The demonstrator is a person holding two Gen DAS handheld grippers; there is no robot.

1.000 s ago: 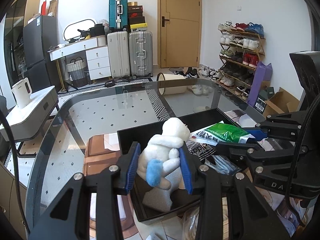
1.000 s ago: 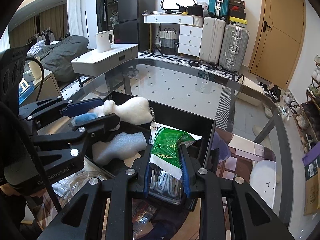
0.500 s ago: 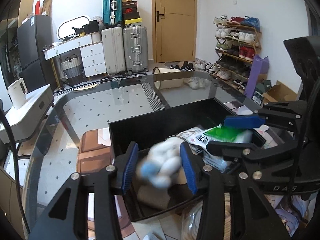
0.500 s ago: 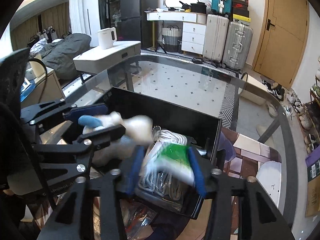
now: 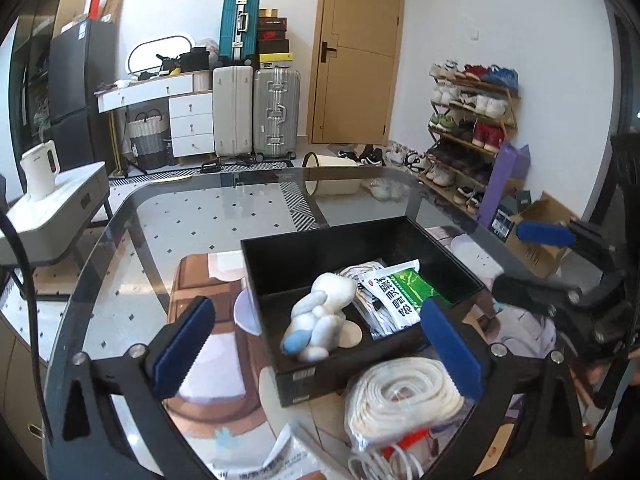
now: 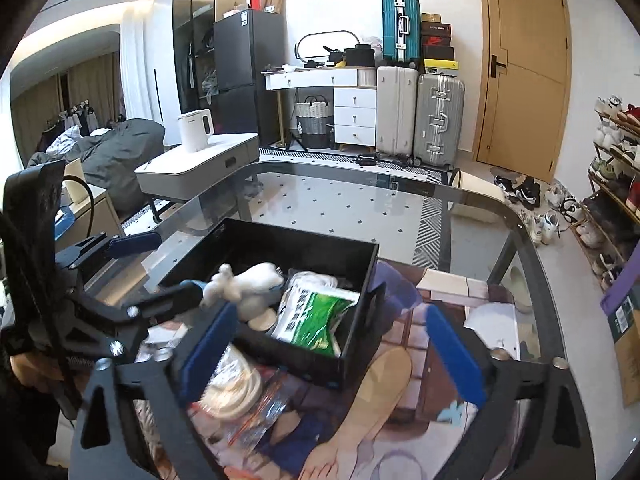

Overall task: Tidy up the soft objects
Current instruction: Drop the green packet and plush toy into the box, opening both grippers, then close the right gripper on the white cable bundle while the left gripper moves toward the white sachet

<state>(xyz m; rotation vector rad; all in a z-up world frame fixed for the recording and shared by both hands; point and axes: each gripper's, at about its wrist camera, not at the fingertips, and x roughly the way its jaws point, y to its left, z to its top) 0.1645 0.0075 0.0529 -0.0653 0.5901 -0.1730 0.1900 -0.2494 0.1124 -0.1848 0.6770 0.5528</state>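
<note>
A black open box (image 5: 440,252) (image 6: 280,236) stands on the glass table. In it lie a white plush toy (image 5: 320,316) (image 6: 248,284) with a blue tail and a green-and-white packet (image 5: 400,292) (image 6: 316,320) over a bagged white cord. My left gripper (image 5: 316,344) is open and empty, drawn back just in front of the box. My right gripper (image 6: 332,344) is open and empty, above the box's near corner. The right gripper also shows at the right of the left wrist view (image 5: 560,264), and the left one at the left of the right wrist view (image 6: 132,268).
A bagged coil of white rope (image 5: 404,396) (image 6: 236,384) lies on the table in front of the box, with a clear zip bag (image 6: 260,412) beside it. A printed mat (image 5: 216,344) covers the near table. The glass table edge (image 5: 132,200) curves round at the left and far side.
Both grippers have opened and let go: the plush toy and the green packet now lie in the box. Both grippers have pulled back from the box.
</note>
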